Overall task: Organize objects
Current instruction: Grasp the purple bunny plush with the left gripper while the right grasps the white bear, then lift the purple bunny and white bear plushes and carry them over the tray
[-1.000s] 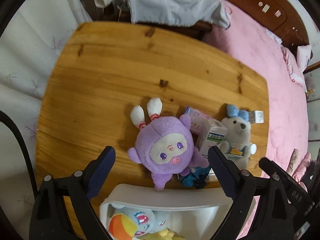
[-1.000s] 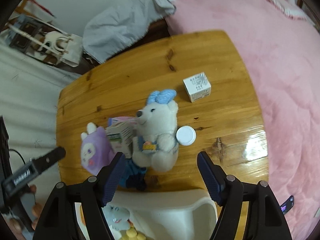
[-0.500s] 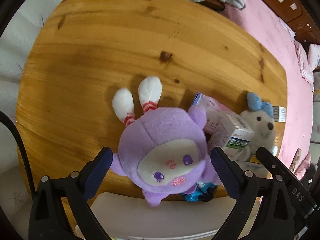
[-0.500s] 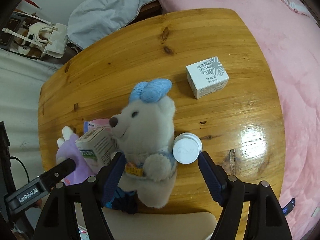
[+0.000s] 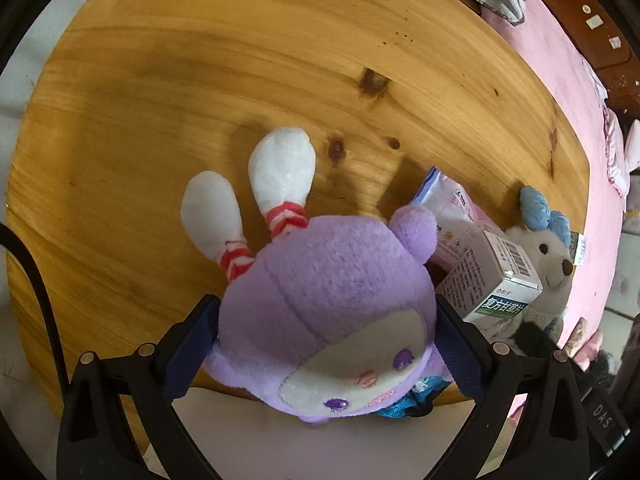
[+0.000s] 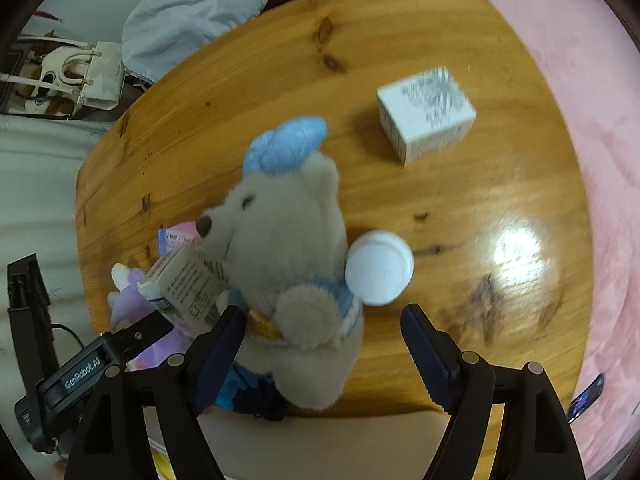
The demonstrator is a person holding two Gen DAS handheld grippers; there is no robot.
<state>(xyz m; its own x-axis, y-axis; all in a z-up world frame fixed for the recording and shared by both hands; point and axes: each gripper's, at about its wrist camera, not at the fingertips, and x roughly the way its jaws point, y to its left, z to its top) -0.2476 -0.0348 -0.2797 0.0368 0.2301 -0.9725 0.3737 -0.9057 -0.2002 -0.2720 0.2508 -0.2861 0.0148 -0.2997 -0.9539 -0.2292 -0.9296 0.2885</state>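
A purple plush bunny (image 5: 320,304) with white ears lies at the near edge of the round wooden table (image 5: 200,80). My left gripper (image 5: 326,344) is open with its blue pads (image 5: 192,344) touching both sides of the plush's head. A white plush bear (image 6: 288,248) with a blue bow sits beside it. My right gripper (image 6: 320,348) is open around the bear's lower body, the left pad (image 6: 220,344) at its side. A green-and-white carton (image 5: 496,288) and a pink packet (image 5: 452,212) lie between the plushes.
A white round jar (image 6: 378,266) stands just right of the bear. A white patterned box (image 6: 426,114) sits farther back right. A white bin rim (image 5: 320,440) lies below the table's near edge. A pink bed (image 6: 580,80) flanks the table; grey cloth (image 6: 200,12) lies behind.
Both grippers have moved forward and down. The left pads now flank the purple bunny's head; the right pads have reached the bear's body. The bin's contents have left the view.
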